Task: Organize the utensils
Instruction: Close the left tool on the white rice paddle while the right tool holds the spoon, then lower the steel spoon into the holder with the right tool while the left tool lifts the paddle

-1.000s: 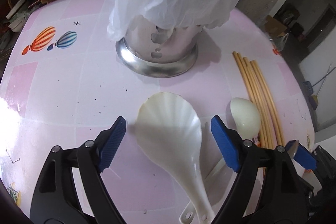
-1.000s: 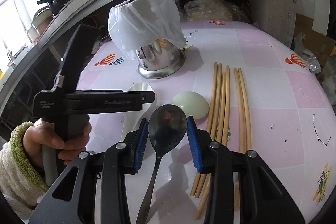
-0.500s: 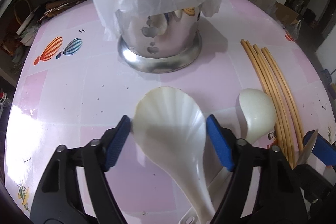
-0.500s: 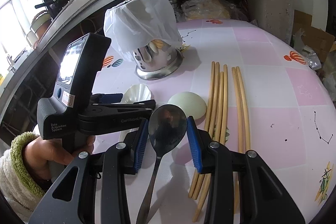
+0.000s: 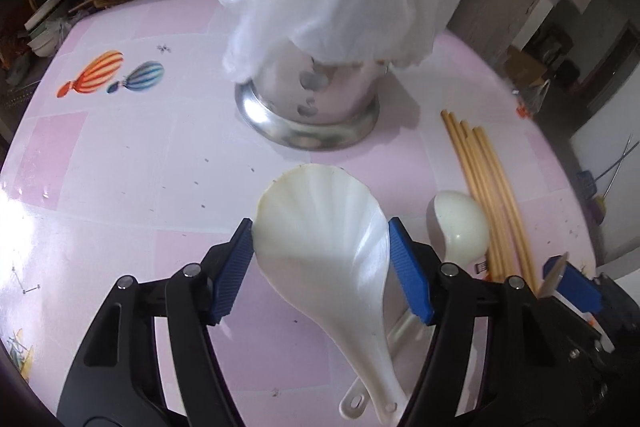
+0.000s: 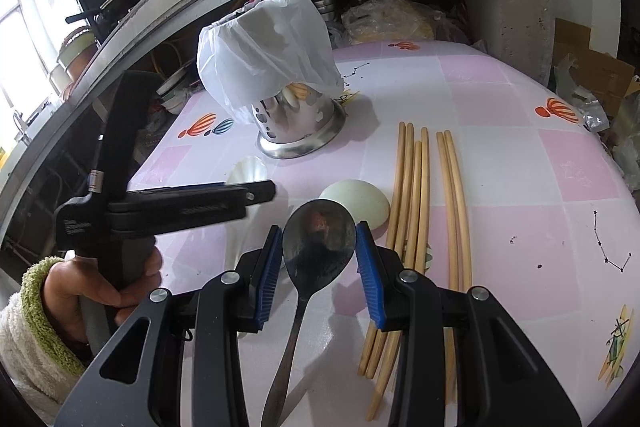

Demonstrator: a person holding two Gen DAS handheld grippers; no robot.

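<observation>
— On the pink table, where'd your left gripper end up?
— Jaws had just been closing, pads touching the white scalloped paddle. Your right gripper clamped the metal spoon, near the steel holder.

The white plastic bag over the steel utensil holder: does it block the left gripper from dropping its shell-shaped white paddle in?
Probably yes. The white plastic bag drapes over the top of the steel utensil holder, covering its mouth. The left gripper, clamped on the shell-shaped white paddle, has no visible opening; the bag would need lifting first.
</observation>
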